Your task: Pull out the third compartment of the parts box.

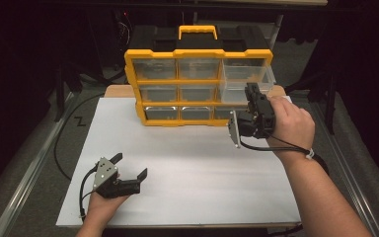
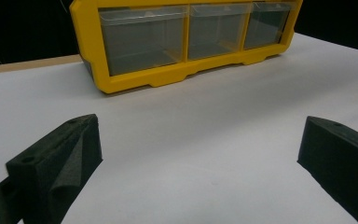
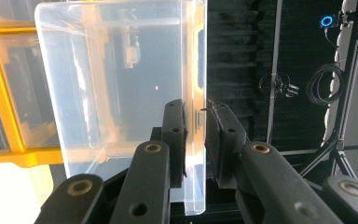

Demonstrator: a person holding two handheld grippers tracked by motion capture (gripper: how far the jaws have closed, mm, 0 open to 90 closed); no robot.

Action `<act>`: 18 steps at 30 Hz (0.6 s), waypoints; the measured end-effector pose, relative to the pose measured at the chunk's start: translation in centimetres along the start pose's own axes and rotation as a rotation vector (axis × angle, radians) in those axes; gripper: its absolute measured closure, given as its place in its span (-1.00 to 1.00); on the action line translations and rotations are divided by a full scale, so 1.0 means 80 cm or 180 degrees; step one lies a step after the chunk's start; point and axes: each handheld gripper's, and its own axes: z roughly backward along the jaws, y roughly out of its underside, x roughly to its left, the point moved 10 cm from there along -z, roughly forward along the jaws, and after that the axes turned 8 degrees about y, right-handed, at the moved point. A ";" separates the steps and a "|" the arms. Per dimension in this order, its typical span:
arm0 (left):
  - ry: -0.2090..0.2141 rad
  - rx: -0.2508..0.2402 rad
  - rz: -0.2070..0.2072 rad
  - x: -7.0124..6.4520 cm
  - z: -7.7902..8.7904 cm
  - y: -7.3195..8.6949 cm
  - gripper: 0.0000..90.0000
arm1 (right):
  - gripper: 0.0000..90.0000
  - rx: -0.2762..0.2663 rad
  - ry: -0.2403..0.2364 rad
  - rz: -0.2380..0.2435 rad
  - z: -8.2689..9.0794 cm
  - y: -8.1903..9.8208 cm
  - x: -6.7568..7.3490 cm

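right gripper [image 3: 196, 126] pinches the front wall of the clear drawer [image 1: 244, 79] — top-right slot, 1 o'clock of the yellow organizer [image 1: 197, 86], partly slid out. keep the pull straight and level, no twisting. left gripper [image 1: 129, 165] spread wide, idle at 7 o'clock.

We've got loads of open room across the front and middle of the white rectangular desk [image 1: 192, 168]. The big yellow plastic drawer cabinet [image 1: 197, 86] blocks the back edge, and its clear plastic drawer [image 1: 244, 79] sticks out at the upper right, so that back right corner's tight.
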 end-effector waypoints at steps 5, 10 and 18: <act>0.0001 -0.0001 0.0001 -0.001 0.000 0.000 -0.99 | 0.77 0.0004 0.0029 -0.0016 0.001 0.000 0.002; 0.0004 -0.0007 0.0000 -0.001 0.000 0.000 -0.99 | 0.77 0.0030 0.0038 -0.0028 -0.005 0.000 0.002; 0.0005 -0.0005 -0.0004 0.000 0.001 0.000 -0.99 | 0.76 0.0052 0.0040 -0.0023 -0.007 0.000 0.003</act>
